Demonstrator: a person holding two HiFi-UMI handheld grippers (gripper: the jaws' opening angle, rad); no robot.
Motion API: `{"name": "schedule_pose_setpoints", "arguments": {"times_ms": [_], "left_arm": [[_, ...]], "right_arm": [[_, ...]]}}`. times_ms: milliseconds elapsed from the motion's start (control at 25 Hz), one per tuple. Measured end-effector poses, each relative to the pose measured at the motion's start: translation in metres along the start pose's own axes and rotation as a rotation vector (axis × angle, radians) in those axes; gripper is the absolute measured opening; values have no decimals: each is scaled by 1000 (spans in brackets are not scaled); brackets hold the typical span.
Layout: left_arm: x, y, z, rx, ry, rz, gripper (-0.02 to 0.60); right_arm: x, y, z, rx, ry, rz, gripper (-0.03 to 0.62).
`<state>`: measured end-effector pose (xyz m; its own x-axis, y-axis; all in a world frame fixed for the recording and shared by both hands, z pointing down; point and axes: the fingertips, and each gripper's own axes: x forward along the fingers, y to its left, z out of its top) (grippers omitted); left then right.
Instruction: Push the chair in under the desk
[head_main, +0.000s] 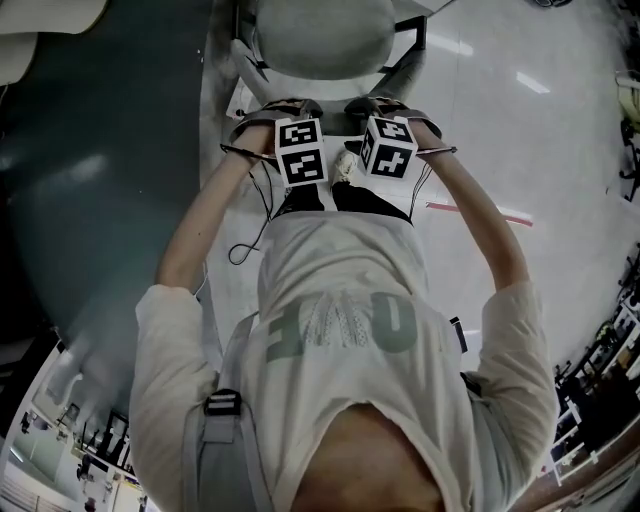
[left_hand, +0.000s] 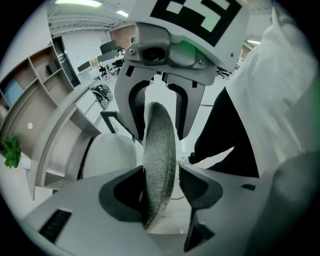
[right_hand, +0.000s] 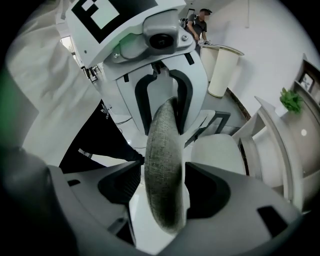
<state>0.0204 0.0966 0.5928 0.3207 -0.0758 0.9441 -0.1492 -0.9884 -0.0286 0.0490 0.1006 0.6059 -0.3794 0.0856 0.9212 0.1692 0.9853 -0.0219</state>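
Note:
A grey office chair stands ahead of me, its seat (head_main: 320, 35) at the top of the head view. The padded top edge of its backrest (left_hand: 159, 150) runs upright between the jaws in both gripper views. My left gripper (head_main: 292, 110) is shut on that edge from the left, my right gripper (head_main: 385, 106) from the right, and the two face each other. In the right gripper view the backrest (right_hand: 164, 165) fills the gap between the pads. The dark curved desk (head_main: 90, 180) lies to the left of the chair.
A curved white desk front with shelves (left_hand: 60, 125) lies beyond the seat (left_hand: 107, 155). A small green plant (right_hand: 290, 100) sits on the desk. A person (right_hand: 200, 20) stands far back by a white column (right_hand: 222, 70). Cables trail on the glossy floor (head_main: 520, 150).

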Motion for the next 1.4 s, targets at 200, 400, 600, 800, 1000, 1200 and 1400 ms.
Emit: {"name": "schedule_pose_setpoints", "arguments": {"times_ms": [200,400,600,800,1000,1200,1400], "left_arm": [[10,0,-5,50,43,17,218],[16,5,-3,115,79,44,129],[18,6,-3,141,82,57,115],[20,8,-6,148,84,115,115],[19,7,-8,155,32,104,104],[17,13,-11,118,53,47,106],[17,33,-26,113,89,44,106]], "right_arm": [[11,-2,-3,-55,26,-54,149],[7,-2,-2,-90,51,-69,127],[11,-6,-5,-116,44,-163,104],[14,-7,-5,-102,47,-168,97],[15,-5,0,-102,20,-152,95],[14,-11,3,-81,-6,-148,95],[22,-30,14,-67,-14,-148,92]]}}
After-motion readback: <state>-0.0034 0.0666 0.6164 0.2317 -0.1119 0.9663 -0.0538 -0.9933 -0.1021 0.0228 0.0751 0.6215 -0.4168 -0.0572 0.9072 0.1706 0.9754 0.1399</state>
